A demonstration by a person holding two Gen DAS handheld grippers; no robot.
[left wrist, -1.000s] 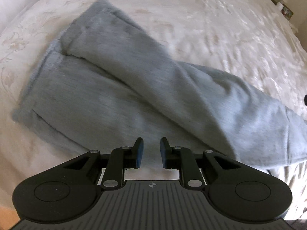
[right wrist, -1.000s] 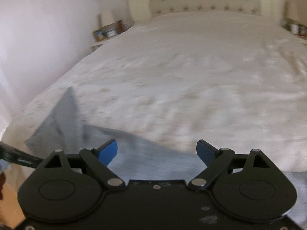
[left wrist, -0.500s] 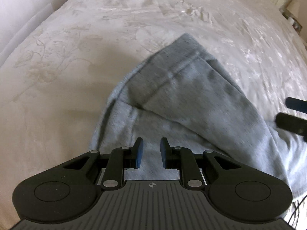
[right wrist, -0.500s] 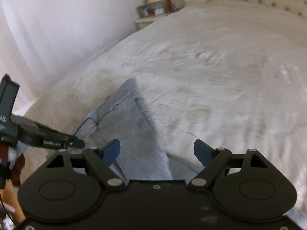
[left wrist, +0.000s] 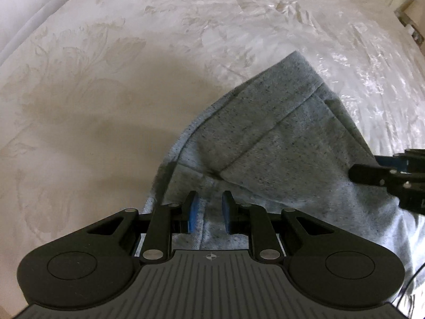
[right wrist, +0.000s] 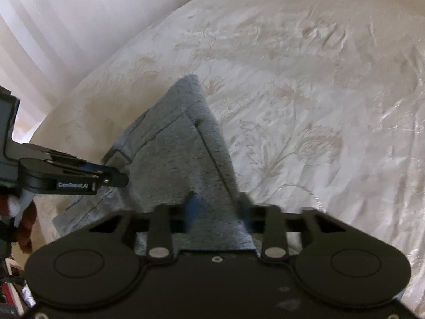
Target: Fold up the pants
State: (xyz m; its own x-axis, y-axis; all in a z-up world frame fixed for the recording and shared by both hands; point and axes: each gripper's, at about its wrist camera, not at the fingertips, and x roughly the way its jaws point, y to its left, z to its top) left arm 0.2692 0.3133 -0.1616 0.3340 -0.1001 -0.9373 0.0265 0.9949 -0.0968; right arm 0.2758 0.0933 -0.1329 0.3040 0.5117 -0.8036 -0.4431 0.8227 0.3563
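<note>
Grey sweatpants [left wrist: 271,138] lie on a cream bedspread [left wrist: 106,79], with the hem ends of both legs pointing away from me. My left gripper [left wrist: 208,212] is low over the near left edge of the fabric, its blue pads a small gap apart with cloth between them. My right gripper [right wrist: 216,212] is over the right edge of the pants [right wrist: 180,154], its blurred jaws partly closed around the fabric. Each gripper shows at the side of the other's view.
The bedspread [right wrist: 305,93] stretches away on all sides with a floral pattern. A white curtain or wall [right wrist: 66,13] stands to the left of the bed. A nightstand edge [left wrist: 409,24] shows at the far right.
Both grippers have come down onto the leg ends of the pants. The right jaws have narrowed from wide open onto the fabric. The left gap is unchanged.
</note>
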